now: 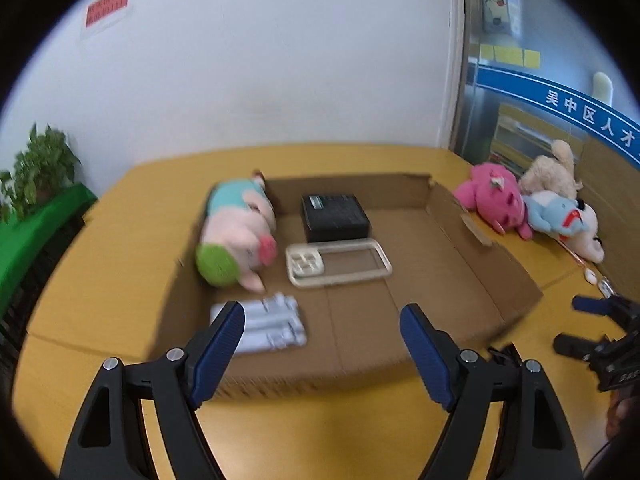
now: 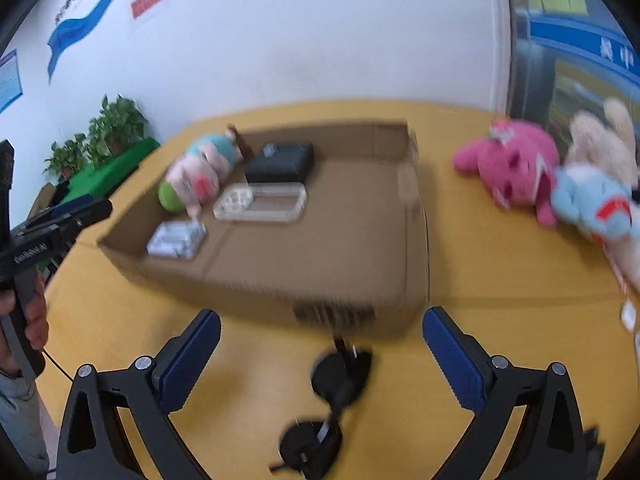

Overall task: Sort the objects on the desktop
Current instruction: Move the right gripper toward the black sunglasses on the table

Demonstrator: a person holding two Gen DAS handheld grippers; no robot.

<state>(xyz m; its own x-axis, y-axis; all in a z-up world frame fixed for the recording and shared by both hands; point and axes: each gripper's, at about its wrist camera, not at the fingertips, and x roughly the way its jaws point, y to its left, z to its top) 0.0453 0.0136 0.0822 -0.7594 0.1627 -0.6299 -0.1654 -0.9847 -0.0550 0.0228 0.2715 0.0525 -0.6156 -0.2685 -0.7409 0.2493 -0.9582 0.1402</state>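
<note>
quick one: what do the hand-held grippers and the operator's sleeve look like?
Both hand-held grippers, left and right, match: black plastic frames with triangular cutouts, silver pivot screws, and ribbed blue pads on the fingers. The left one's body carries white lettering, too blurred to read, with a thin black cable beside it. The sleeve is grey.

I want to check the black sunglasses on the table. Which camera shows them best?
The right wrist view: the black sunglasses lie on the yellow table just in front of the cardboard box, framed by the right gripper and its open jaws, though blurred. The left wrist view shows only a dark sliver by the box's near corner, if that.
</note>
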